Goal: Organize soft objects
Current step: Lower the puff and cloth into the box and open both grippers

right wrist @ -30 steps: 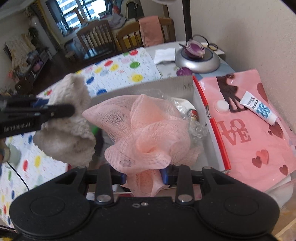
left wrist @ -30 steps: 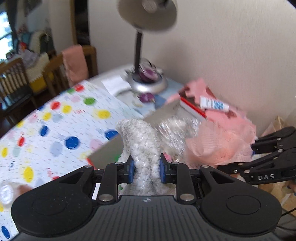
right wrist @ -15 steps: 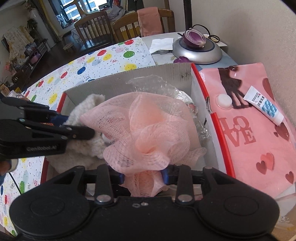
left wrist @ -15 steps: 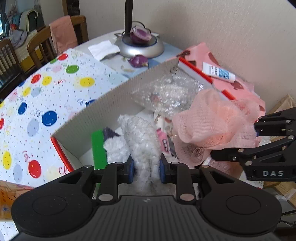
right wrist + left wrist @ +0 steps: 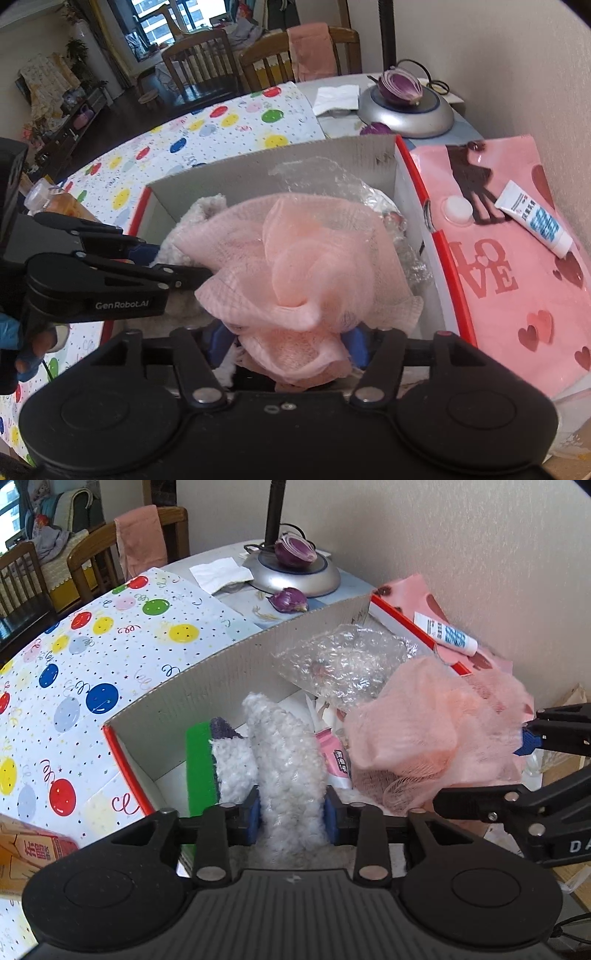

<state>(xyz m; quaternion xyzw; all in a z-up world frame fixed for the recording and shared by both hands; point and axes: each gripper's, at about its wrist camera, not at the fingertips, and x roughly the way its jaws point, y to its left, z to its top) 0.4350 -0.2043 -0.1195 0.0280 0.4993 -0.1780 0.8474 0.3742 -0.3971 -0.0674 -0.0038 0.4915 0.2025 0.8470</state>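
A white fluffy cloth (image 5: 284, 760) stands inside the open cardboard box (image 5: 221, 679). My left gripper (image 5: 291, 814) is opening, and its blue pads still touch the cloth on both sides. A pink mesh bath pouf (image 5: 295, 266) hangs over the box (image 5: 258, 166) in front of my right gripper (image 5: 288, 341). That gripper's jaws are opening too, with the pouf's lower bunch loose between them and a gap at the left pad. The left wrist view shows the pouf (image 5: 436, 731) at the right gripper's (image 5: 517, 768) fingers.
The box also holds a green sponge (image 5: 199, 764), bubble wrap (image 5: 343, 661) and small packets. Balloon-print paper (image 5: 92, 664) lies to its left. On the right, a pink LOVE bag (image 5: 498, 266) carries a white tube (image 5: 535, 221). Behind stand a lamp base with a cut onion (image 5: 291, 572) and wooden chairs (image 5: 207, 62).
The left gripper came down into the box with the white cloth. Both pairs of jaws have widened. The pouf has sagged lower over the box.
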